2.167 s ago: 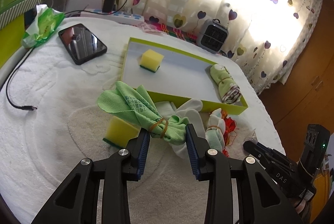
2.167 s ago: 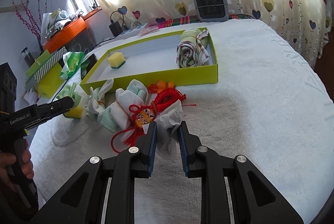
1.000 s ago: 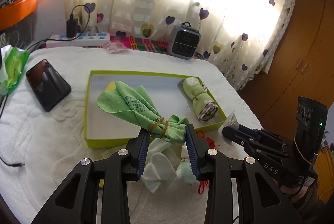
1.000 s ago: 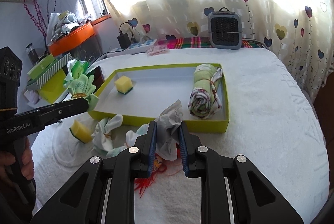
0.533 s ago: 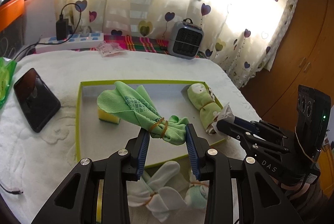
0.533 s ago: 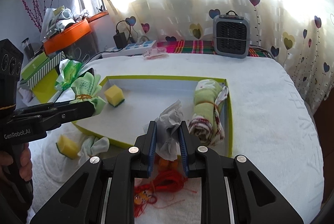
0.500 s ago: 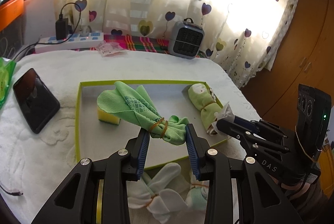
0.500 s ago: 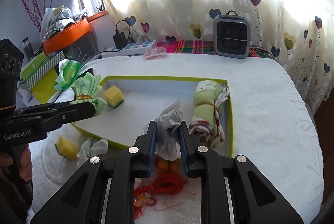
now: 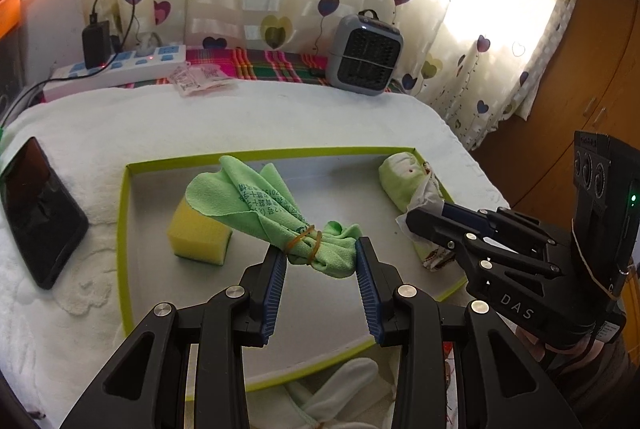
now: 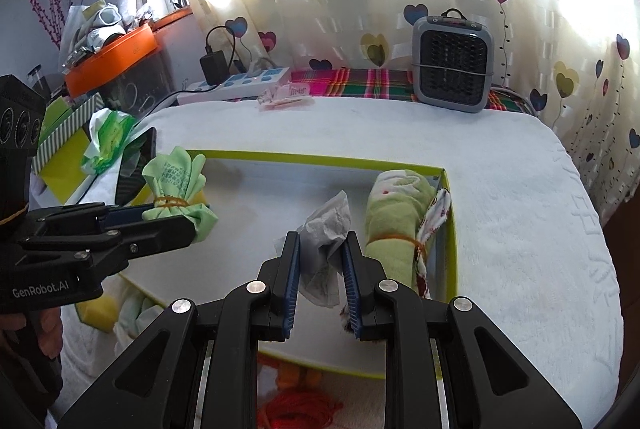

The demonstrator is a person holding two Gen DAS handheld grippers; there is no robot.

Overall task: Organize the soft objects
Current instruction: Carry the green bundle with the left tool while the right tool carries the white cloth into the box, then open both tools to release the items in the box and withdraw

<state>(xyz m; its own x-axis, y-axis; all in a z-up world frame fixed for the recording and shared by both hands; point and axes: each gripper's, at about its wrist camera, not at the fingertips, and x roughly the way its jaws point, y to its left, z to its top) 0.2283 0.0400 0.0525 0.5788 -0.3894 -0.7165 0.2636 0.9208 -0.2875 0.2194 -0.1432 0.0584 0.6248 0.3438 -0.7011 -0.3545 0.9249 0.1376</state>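
Observation:
My left gripper is shut on a green cloth bundle tied with a rubber band and holds it over the green-rimmed tray; the bundle also shows in the right wrist view. My right gripper is shut on a crumpled white tissue wad, held over the tray beside a rolled green towel. A yellow sponge lies in the tray, partly under the green cloth. The right gripper shows in the left wrist view next to the rolled towel.
A black phone lies left of the tray. A small grey heater and a power strip stand at the back. White sock bundles, another yellow sponge and a red tassel lie in front of the tray.
Both grippers have moved forward over the tray with their loads still held. The tray and the rolled towel look closer than before.

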